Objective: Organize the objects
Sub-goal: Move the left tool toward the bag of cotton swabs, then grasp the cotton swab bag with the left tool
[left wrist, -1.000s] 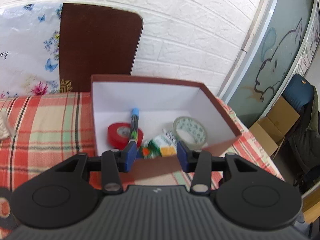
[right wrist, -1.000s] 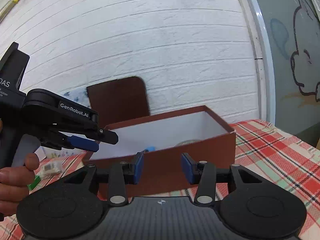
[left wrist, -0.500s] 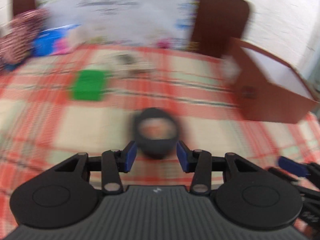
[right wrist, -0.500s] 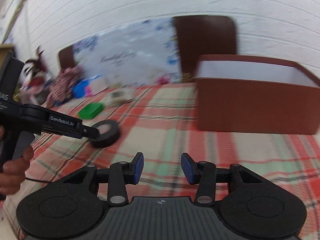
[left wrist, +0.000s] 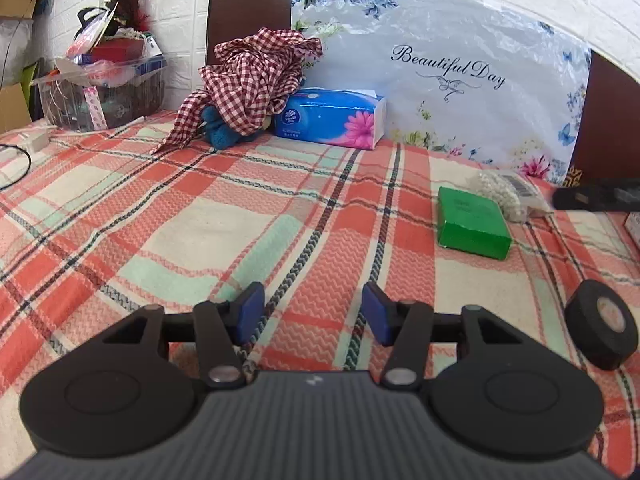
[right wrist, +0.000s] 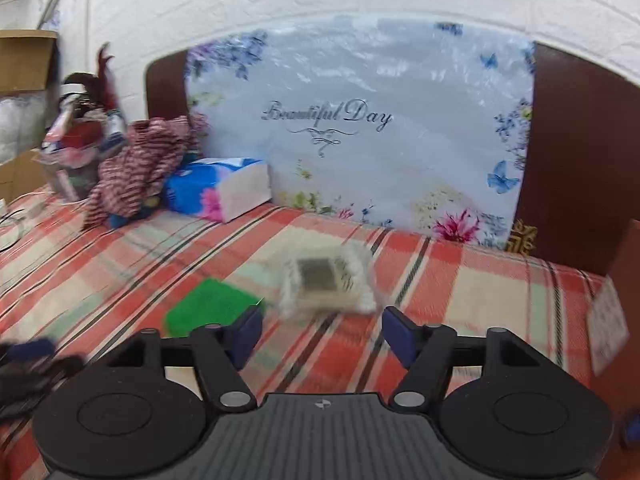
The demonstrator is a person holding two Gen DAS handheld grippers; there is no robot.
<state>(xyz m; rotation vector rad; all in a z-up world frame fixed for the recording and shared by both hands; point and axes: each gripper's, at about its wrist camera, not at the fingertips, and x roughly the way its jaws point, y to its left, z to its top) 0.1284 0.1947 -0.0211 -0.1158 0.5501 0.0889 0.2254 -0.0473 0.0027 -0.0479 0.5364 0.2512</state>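
Observation:
My left gripper (left wrist: pixel 312 314) hangs over bare plaid cloth, jaws opening, with nothing between them. A black tape roll (left wrist: pixel 602 334) lies to its right, apart from it. A green box (left wrist: pixel 472 222) and a clear bag of white beads (left wrist: pixel 506 192) sit farther back on the right. In the right wrist view my right gripper (right wrist: pixel 322 334) is opening, empty, just short of the bead bag (right wrist: pixel 326 280), with the green box (right wrist: pixel 208 308) at its left finger. The brown box's edge (right wrist: pixel 624 280) shows at far right.
A blue tissue pack (left wrist: pixel 332 118), a checked cloth over a blue toy (left wrist: pixel 256 80) and a clear bin of clutter (left wrist: pixel 100 92) line the back. A flowered "Beautiful Day" panel (left wrist: pixel 440 72) leans on the wall. A cable (left wrist: pixel 20 160) lies at the left edge.
Both grippers swung left, away from the brown box, toward the loose items on the cloth. Both jaws stand wider than before. The black tape roll moved from the left gripper's front to its right.

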